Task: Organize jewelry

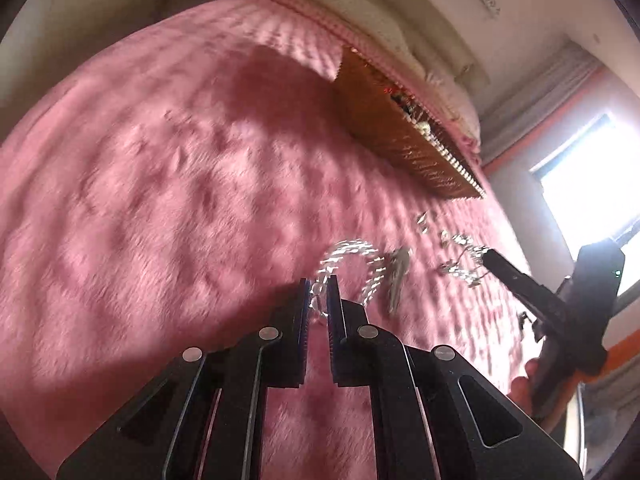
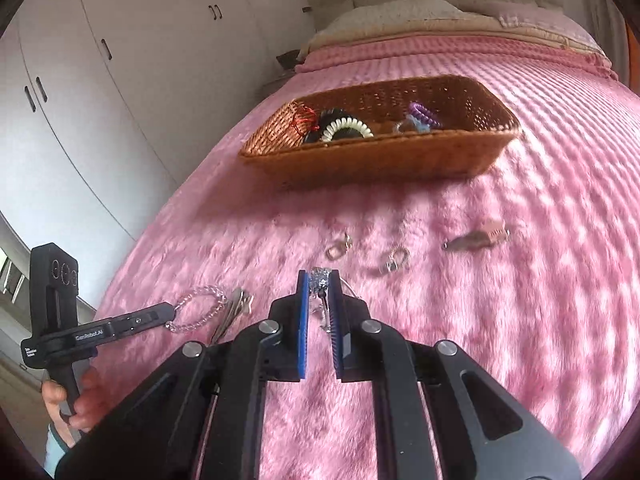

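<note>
My left gripper (image 1: 318, 286) is shut on a clear beaded bracelet (image 1: 352, 254) with a metal charm (image 1: 398, 276) hanging from it, just above the pink blanket; the bracelet also shows in the right wrist view (image 2: 200, 308). My right gripper (image 2: 320, 280) is shut on a sparkly silver piece (image 2: 320, 278) with a thin chain. A brown wicker basket (image 2: 384, 156) stands further up the bed and holds coil hair ties, one cream (image 2: 346, 126) and one purple (image 2: 422, 112). Loose silver pieces (image 2: 338, 248) and a small comb clip (image 2: 478, 238) lie between me and the basket.
A pink fluffy blanket (image 2: 520, 320) covers the bed. Pillows (image 2: 400, 12) lie at its head. White wardrobes (image 2: 80, 100) stand on the left. A bright window (image 1: 592, 184) is on the right of the left wrist view.
</note>
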Available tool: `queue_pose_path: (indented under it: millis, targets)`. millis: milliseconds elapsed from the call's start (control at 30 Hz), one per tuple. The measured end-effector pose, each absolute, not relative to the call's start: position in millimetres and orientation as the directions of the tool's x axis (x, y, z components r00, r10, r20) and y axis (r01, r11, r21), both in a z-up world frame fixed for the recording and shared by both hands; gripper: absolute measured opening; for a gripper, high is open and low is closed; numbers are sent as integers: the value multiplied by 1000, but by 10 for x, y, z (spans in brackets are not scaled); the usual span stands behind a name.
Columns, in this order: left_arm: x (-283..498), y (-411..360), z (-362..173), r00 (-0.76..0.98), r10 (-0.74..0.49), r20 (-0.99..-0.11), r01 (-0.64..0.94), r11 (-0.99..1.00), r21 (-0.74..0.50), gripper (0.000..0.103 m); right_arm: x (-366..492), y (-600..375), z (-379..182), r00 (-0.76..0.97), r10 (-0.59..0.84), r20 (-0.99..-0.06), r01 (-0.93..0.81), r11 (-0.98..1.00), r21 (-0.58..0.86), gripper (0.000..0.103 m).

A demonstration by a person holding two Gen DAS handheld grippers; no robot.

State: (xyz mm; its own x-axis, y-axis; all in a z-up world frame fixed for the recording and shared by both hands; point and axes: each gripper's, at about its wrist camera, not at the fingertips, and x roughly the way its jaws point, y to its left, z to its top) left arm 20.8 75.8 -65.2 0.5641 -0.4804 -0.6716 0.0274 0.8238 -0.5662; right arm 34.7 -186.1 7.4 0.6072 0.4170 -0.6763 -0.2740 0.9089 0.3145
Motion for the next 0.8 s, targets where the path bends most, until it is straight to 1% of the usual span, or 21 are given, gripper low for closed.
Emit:
queue_pose_path:
  millis: [100,200,267,300,333,367,433,500,533,567,633,733,800]
  targets:
    - [88,672,-613,548,-455,-702,55,857,-512,7,306,-1983,0,600,398,-694,-230,917,327,8]
    - [-33,493,-580,505,-475,-721,127,867,-482,11,324,-2102,-81,589,385,-711,-195,921,338,8]
    - [-104,440,-564,493,-484,-723,161,867,-471,28,282,-2136,-127,575,391,-718,-189,918,349,8]
    - [-155,404,-542,483,-499,-720,187,862,-472,32,265,-2152,-149,567,400,-720,-190,914,359,8]
    - [-183,387,-527,475,-507,-719,205,858,-470,40,259,-2166,-160,562,406,-720,-192,911,364,8]
    - [-204,368,-513,469,-511,-720,219,858,-465,44,232,-2163,-175,556,411,-723,-199,910,364,8]
    - [-258,350,-457,496,-470,-730,223,882,-416,45,191,-2149,-196,543,419,-728,-213,907,364,8]
    - [-247,331,-404,549,-386,-742,199,922,-333,50,147,-2149,-201,542,416,-730,-216,909,357,11]
    - [-209,314,-396,562,-362,-744,194,932,-307,59,137,-2166,-208,540,415,-732,-217,909,356,20]
    - [-161,278,-400,569,-348,-745,201,937,-284,64,123,-2187,-210,542,413,-732,-218,910,353,41]
    - [-78,216,-429,563,-340,-753,225,940,-256,64,53,-2215,-172,576,382,-723,-204,923,325,69]
    - [45,113,-507,573,-275,-772,240,957,-163,64,7,-2209,-107,596,370,-713,-225,929,293,69]
    - [62,39,-502,583,-246,-775,254,960,-114,65,65,-2165,-104,596,331,-732,-218,944,249,69]
